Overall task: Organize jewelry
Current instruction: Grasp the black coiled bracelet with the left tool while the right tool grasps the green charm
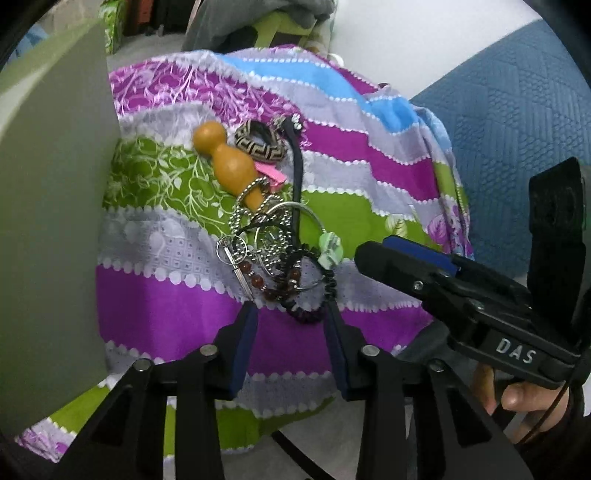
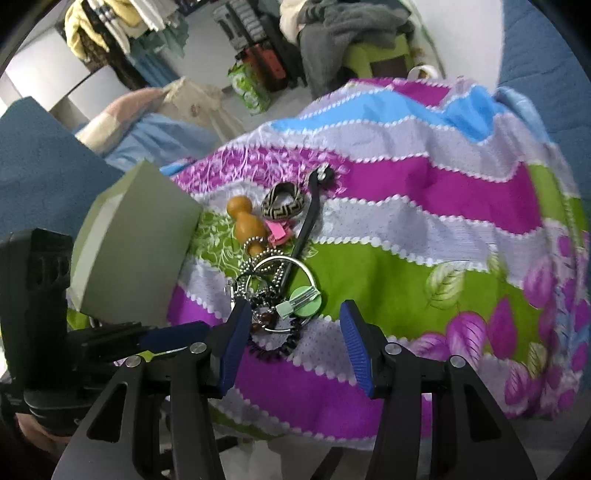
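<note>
Jewelry heap (image 1: 273,236) on striped cloth (image 1: 369,166).
Both the left gripper (image 1: 290,314) and right gripper (image 2: 291,314) stood open; tangled chains hid individual pieces, and a grey box (image 2: 136,251) was cut off.

Striped floral cloth (image 2: 424,236) – blue quilted cushion (image 1: 517,110), grey clothes heap (image 2: 343,26) behind.

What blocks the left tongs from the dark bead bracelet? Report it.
Nothing visible does. The left tongs are open, pointing at the dark bead bracelet at the near edge of the jewelry pile, with only striped cloth below. The bracelet does lie tangled with a metal ring and bead chains.
</note>
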The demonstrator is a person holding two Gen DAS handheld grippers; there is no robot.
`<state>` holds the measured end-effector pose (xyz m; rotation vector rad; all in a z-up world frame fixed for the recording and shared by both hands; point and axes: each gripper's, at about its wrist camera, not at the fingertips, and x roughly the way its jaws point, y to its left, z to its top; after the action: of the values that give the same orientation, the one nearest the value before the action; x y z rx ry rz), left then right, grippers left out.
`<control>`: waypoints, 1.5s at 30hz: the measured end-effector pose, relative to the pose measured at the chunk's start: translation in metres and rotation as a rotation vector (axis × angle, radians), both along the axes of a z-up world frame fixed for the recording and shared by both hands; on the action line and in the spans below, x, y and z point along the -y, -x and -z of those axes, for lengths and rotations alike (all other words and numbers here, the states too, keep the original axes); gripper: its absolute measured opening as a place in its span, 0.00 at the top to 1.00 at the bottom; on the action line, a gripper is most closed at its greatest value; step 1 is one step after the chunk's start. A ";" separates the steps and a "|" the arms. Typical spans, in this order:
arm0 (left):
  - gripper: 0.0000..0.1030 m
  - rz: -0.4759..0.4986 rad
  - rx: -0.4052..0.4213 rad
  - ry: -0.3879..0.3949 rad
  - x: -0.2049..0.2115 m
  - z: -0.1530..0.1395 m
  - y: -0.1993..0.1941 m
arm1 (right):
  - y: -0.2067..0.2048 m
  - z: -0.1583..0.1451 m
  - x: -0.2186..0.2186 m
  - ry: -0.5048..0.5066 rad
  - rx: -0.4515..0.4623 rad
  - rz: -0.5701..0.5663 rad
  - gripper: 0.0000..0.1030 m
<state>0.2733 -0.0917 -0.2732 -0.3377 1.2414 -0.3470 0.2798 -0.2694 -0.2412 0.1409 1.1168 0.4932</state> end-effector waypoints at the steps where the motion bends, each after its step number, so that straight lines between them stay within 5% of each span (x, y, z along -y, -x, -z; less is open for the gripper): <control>1: 0.73 -0.004 -0.008 0.010 0.000 0.003 -0.003 | -0.003 0.003 -0.002 -0.016 -0.008 -0.007 0.55; 12: 0.85 0.036 0.004 0.007 0.011 0.017 -0.017 | -0.021 0.030 -0.012 0.019 -0.058 -0.029 0.59; 21: 0.93 0.016 0.030 0.028 0.007 0.011 -0.015 | -0.023 0.035 -0.008 0.031 -0.100 -0.014 0.87; 45: 0.93 -0.050 0.176 0.008 -0.016 -0.064 0.046 | 0.038 -0.027 -0.002 0.099 0.062 0.101 0.88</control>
<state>0.2272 -0.0757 -0.2088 -0.3374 1.0580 -0.3320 0.2422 -0.2677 -0.2142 0.0944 1.0660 0.3493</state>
